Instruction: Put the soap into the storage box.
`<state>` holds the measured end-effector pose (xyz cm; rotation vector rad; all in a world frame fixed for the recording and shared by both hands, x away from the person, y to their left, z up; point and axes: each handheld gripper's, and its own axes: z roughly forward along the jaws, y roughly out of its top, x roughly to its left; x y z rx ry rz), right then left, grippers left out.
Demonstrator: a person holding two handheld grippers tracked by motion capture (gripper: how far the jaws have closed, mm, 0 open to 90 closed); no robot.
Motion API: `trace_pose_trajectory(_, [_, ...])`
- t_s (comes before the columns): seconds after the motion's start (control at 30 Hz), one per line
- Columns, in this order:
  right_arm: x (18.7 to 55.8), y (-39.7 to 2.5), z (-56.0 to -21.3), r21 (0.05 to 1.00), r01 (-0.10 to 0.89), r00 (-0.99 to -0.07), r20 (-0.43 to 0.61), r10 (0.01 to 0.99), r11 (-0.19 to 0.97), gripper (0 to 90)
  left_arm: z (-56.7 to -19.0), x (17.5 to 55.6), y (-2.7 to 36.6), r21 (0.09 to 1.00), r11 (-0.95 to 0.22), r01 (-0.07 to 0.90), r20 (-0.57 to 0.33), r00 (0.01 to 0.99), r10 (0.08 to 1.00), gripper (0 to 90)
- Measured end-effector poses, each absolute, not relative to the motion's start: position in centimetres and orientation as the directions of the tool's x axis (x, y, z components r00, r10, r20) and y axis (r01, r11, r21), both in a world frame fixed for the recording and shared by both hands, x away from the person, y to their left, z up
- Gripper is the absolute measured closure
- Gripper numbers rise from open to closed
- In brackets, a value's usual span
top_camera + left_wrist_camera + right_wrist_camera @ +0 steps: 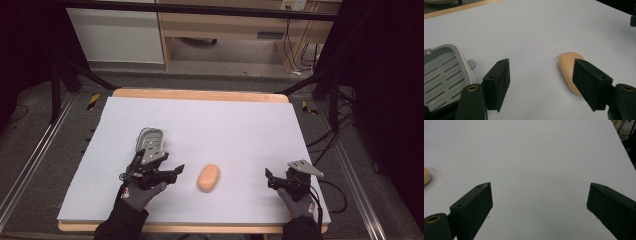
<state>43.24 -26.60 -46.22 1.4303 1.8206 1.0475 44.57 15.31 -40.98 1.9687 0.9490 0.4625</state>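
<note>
Here the left claw (175,172) is hovering with its jaws spread wide and nothing between them, pointing toward a tan, loaf-shaped object (208,177) that is lying near the middle front of the white worktop (225,125). In the left gripper view the object (569,70) is sitting just beyond the claw's right-hand pad, partly hidden behind it and not touching it as far as one can tell. A grey slotted tray (150,141) is resting on the worktop just behind the left hand, well clear of the tan piece. The right claw (270,177) is also standing open and empty, waiting well apart on the far side of the object; in the right gripper view only the object's edge (426,176) is peeking in at the left. Judging by its smooth, rounded, matte surface, the piece is probably light and possibly soft like bread or foam, so it is likely asking for a gentle squeeze. The narrow middle, across the short axis, looks like the best place to take hold, since the rounded ends could be slipping out of flat pads.
</note>
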Motion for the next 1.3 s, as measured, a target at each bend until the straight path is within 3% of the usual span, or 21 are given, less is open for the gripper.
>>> trace_pose_trajectory(1.3, [43.3,-26.6,-46.2,0.849,0.515,-0.256,0.025,0.966,0.114,5.9,-43.8,45.8,6.1,0.754,-0.453,0.477,-0.035,0.717,0.696,28.3])
